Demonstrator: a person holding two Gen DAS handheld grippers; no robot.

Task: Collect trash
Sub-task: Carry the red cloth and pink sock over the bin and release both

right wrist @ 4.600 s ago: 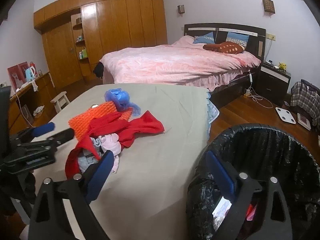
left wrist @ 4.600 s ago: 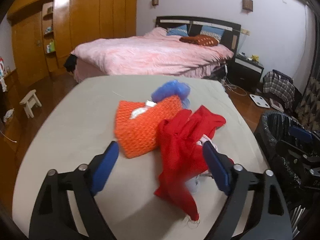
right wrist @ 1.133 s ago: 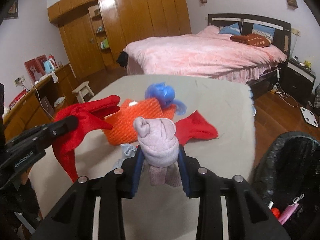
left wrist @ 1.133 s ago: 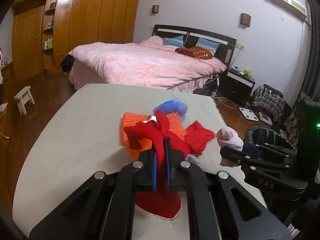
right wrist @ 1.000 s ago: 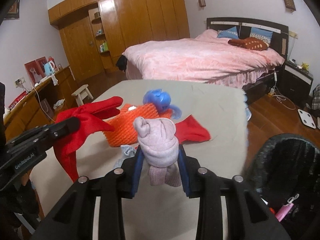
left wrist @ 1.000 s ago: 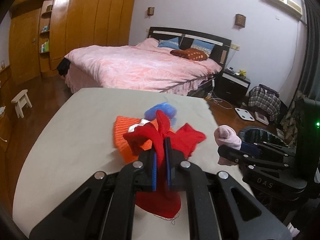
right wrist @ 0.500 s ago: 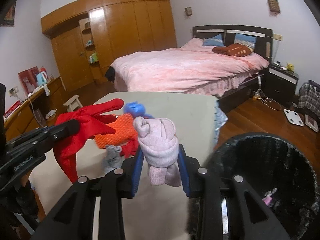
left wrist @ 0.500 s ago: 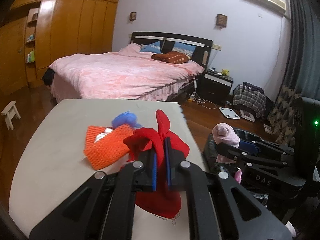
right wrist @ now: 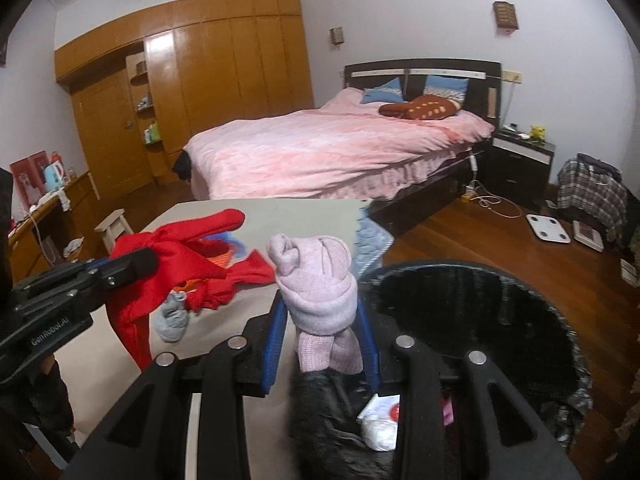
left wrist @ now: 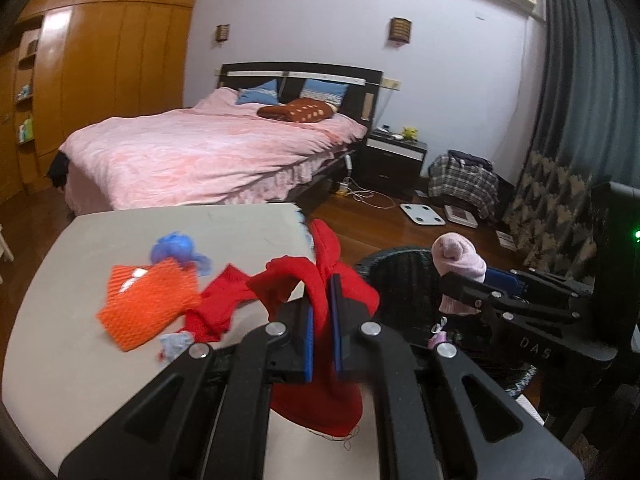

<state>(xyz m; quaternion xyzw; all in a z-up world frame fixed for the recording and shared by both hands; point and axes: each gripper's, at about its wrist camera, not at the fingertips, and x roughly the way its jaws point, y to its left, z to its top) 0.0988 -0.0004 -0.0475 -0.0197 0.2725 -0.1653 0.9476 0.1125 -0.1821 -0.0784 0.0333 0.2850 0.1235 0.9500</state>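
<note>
My left gripper [left wrist: 322, 312] is shut on a red cloth [left wrist: 320, 384] that drapes over and under its blue pads, above the table's right edge. The right gripper [right wrist: 322, 320] is shut on a rolled pink sock bundle [right wrist: 316, 280], held at the near rim of the black-lined trash bin [right wrist: 520, 344]. From the left wrist view the pink bundle [left wrist: 458, 258] hovers over the bin [left wrist: 396, 276]. From the right wrist view the red cloth [right wrist: 176, 256] hangs from the left gripper [right wrist: 136, 262]. White and red trash lies in the bin.
On the beige table [left wrist: 80, 352] lie an orange knit piece [left wrist: 148, 300], a blue item [left wrist: 174, 246], another red cloth [left wrist: 216, 306] and a small grey sock [right wrist: 172, 320]. A pink bed [left wrist: 200, 160], nightstand [left wrist: 394, 158], white scale [left wrist: 424, 214] and wooden wardrobe [right wrist: 220, 80] stand beyond.
Both grippers have swung to the right with their loads, from over the table to the trash bin. The bin fills more of the right wrist view. Both grips are unchanged.
</note>
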